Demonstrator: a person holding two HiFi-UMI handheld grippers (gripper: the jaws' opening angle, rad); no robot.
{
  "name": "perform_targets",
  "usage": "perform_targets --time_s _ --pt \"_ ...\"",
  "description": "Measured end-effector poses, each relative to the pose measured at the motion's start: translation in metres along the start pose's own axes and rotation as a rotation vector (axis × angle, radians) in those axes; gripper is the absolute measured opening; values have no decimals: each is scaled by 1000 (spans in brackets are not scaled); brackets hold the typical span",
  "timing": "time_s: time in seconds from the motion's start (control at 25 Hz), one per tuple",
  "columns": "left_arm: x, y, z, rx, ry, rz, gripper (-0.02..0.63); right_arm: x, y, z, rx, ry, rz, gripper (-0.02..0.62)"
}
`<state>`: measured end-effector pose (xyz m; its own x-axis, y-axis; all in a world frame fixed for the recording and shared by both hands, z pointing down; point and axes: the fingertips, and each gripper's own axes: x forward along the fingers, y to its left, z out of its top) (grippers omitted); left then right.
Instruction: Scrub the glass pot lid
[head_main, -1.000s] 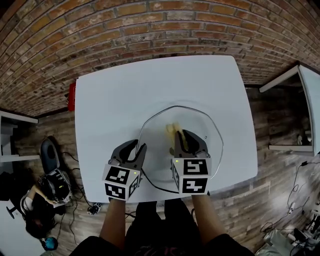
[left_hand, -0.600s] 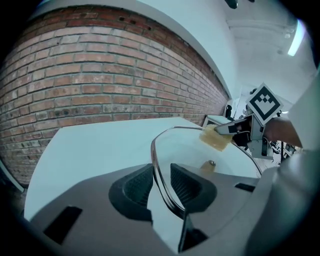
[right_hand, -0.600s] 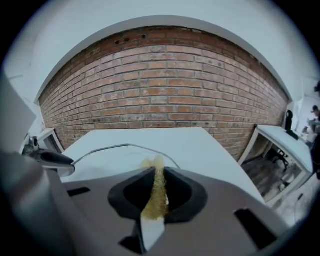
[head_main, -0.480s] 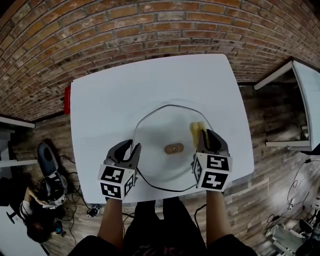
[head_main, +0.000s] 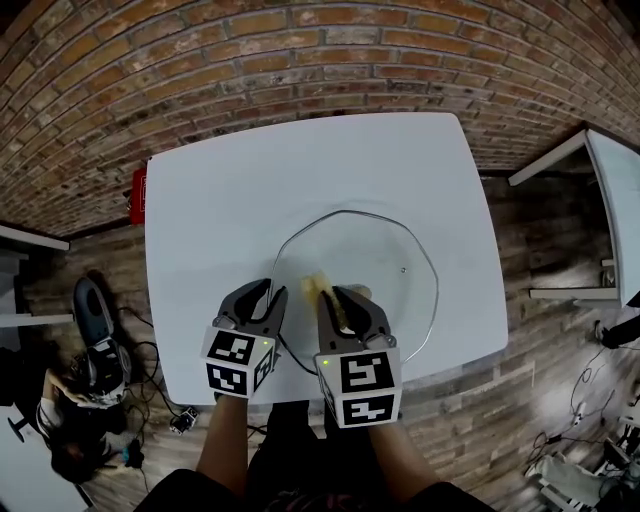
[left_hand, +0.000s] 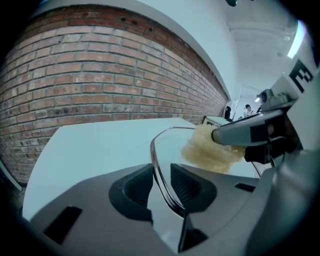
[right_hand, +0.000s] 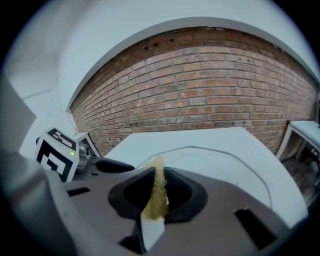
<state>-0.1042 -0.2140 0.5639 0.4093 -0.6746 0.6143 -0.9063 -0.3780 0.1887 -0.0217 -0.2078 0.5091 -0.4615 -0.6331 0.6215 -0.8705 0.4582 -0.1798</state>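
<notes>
The glass pot lid (head_main: 385, 262) lies on the white table (head_main: 220, 190), near its front edge. My left gripper (head_main: 275, 293) is shut on the lid's left rim (left_hand: 159, 167), which runs between the two pads. A yellow sponge (head_main: 316, 286) sits on the glass just right of that grip, with my right gripper (head_main: 345, 296) shut on it. The sponge (left_hand: 210, 150) shows at the right gripper's fingertips in the left gripper view. It is squeezed thin between the pads (right_hand: 158, 192) in the right gripper view. The right gripper hides the lid's knob.
A red object (head_main: 139, 195) hangs at the table's left edge. A brick wall (head_main: 300, 60) runs behind the table. Another white table (head_main: 612, 190) stands to the right. A chair and cables (head_main: 95, 330) are on the floor at the left.
The right gripper carried the sponge from the lid's middle out to its right side, then back across to the left, close to the left gripper. The left gripper stayed on the rim.
</notes>
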Motion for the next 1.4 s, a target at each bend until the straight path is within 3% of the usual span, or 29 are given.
perform_targets --time_s 0.12,0.28,0.84,0.96,1.12,1.24,1.4 --pt "0 0 1 2 0 -2 114 7 10 -12 3 36 13 56" --pt "0 0 0 -2 -2 -4 114 14 -6 -22 -65 95 -44 56" --pt "-1 1 -1 7 2 11 114 -33 -132 -34 -21 148 -335 56" --pt "0 0 -1 8 0 13 114 -40 -144 -35 -13 146 -362 55" --pt "0 -1 0 8 -3 9 114 -45 -122 -19 23 82 -304 56" --pt "-1 0 -1 4 -6 6 114 -42 -69 -6 28 45 -173 55" --pt "-3 0 -1 -3 -10 1 114 -30 5 -19 2 91 -2 56"
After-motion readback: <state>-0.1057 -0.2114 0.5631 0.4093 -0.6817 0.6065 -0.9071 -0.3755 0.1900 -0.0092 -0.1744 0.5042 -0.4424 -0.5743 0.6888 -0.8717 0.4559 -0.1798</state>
